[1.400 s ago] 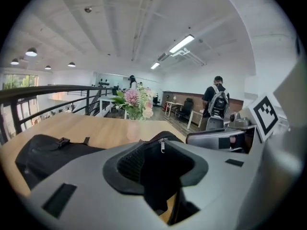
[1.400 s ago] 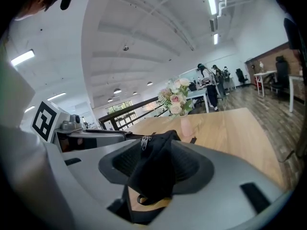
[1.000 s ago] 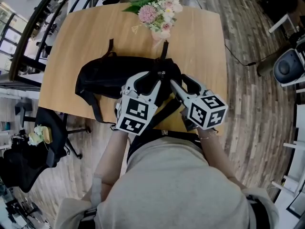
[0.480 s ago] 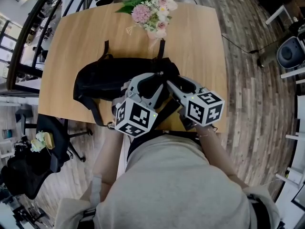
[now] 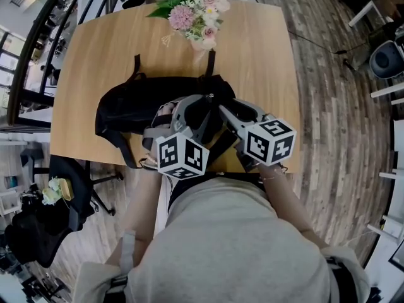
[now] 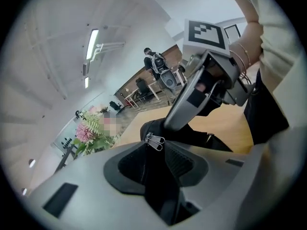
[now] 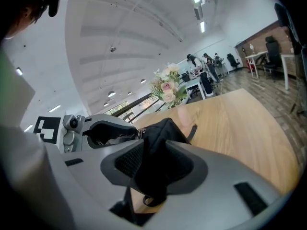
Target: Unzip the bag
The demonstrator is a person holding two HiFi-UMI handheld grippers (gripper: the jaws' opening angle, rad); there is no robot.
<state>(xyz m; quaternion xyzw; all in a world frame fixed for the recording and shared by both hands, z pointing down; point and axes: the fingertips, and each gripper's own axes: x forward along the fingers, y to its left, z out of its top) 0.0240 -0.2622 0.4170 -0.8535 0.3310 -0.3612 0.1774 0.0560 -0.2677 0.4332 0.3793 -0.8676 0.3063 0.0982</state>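
- The right gripper (image 7: 152, 146) is closing its jaws. A fold of the black bag (image 5: 136, 103) stands between them, and the pads seem to touch the fold on both sides already.
- The left gripper (image 6: 154, 153) has its jaws pressed together on the bag cloth, with the line of the zip running down between its pads.
- The two zipper pulls (image 6: 154, 139) lie side by side just past the left gripper's tips, on the side toward the flowers (image 5: 196, 17). No jaw holds them.
- The bag lies flat on the worktop (image 5: 252, 49), just on the near side of the flowers. Both grippers meet at the bag end closest to the flowers.
- My judgement for the task: the new grip of the right gripper fixes the bag, but the zip looks still closed, so the unzipping itself is not yet begun. One gripper must probably let go of the cloth and take a pull.
- Against the frame one second ago, the right gripper's jaws stood wider then and are narrower now.
- The left gripper is rolled since then: its marker cube showed mainly one face to the head view and now shows two faces with an edge between.
- The bag keeps the same place near the flowers. From the head view I cannot tell whether the cloth is lifted.
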